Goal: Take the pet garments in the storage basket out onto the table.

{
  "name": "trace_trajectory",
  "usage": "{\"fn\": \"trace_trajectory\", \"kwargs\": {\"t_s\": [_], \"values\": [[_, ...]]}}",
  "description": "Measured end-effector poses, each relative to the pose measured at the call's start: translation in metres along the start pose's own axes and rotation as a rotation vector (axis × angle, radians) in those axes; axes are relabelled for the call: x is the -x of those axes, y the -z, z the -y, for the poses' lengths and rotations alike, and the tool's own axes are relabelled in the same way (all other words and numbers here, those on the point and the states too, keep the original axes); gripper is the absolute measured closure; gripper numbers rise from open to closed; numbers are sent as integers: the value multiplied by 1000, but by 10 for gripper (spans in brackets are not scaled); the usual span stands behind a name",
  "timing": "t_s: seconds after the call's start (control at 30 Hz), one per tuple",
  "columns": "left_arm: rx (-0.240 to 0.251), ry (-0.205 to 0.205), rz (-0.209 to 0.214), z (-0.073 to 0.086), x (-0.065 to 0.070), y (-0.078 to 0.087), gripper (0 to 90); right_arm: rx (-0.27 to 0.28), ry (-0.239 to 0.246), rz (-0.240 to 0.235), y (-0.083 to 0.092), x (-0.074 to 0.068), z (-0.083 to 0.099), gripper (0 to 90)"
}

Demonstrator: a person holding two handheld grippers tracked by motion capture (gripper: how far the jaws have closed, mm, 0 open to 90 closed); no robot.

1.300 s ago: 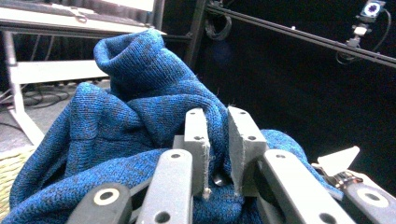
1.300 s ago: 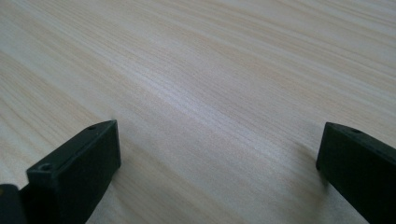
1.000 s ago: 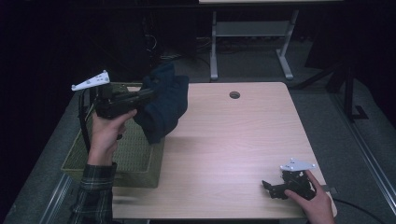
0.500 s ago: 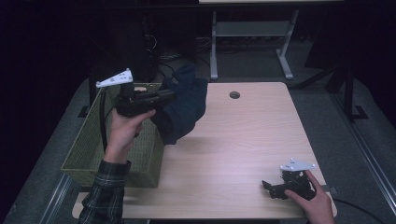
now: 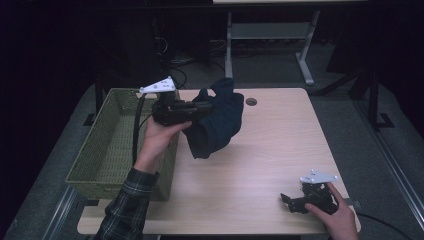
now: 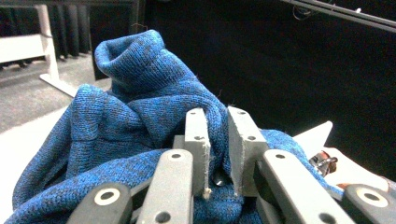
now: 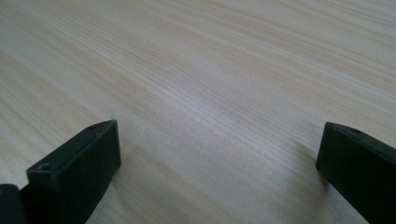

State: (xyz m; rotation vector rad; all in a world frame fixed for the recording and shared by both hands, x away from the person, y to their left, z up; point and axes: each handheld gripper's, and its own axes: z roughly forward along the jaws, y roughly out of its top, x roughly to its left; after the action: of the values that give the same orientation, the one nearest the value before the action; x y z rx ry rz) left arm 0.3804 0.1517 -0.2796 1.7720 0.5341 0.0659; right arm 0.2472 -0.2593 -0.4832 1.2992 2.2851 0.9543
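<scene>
Left gripper: we see the left gripper held up in the person's left hand, above the near-left part of the table, just beside the basket's right rim.
Left jaws: in the left gripper view the left gripper has its jaws drawn close together, clenched on a fold of the blue knitted garment.
Garment: in the high view we find the garment hanging from those jaws in a bunched mass, one sleeve-like tube rising above it; its lower edge seems to touch the tabletop, though we cannot be sure from this angle.
Basket: the green woven basket sits at the table's left edge, its long side running from near to far; we see bare weave on the part of its floor that is in view.
Right gripper: the right gripper lies low at the near-right corner in the person's right hand, close to the table's front edge.
Right jaws: in the right gripper view the right gripper has its jaws spread wide, released, with bare wood grain between them.
Table: the light wooden table has a small round grommet hole near its far edge.
Open room: we see a broad bare stretch between the garment and the right gripper, and all along the right side to the table's edge.
</scene>
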Motion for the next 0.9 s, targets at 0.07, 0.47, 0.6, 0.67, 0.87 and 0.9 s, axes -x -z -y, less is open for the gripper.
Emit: {"fn": "trace_trajectory", "kwargs": {"t_s": [0.07,0.47,0.6,0.67,0.87,0.9], "values": [[-12,9,7,3,0,-9,788,1,-1,0,0,0,0,0],[-119,6,21,20,2,-60,788,0,0,-1,0,0,0,0],[-149,-5,24,25,5,-78,788,-1,0,-1,0,0,0,0],[-162,-7,30,27,5,-87,788,0,1,-1,0,0,0,0],[-212,-16,22,38,6,-113,787,0,2,-2,0,0,0,0],[-223,-12,28,41,6,-118,787,-3,-1,-3,0,0,0,0]]}}
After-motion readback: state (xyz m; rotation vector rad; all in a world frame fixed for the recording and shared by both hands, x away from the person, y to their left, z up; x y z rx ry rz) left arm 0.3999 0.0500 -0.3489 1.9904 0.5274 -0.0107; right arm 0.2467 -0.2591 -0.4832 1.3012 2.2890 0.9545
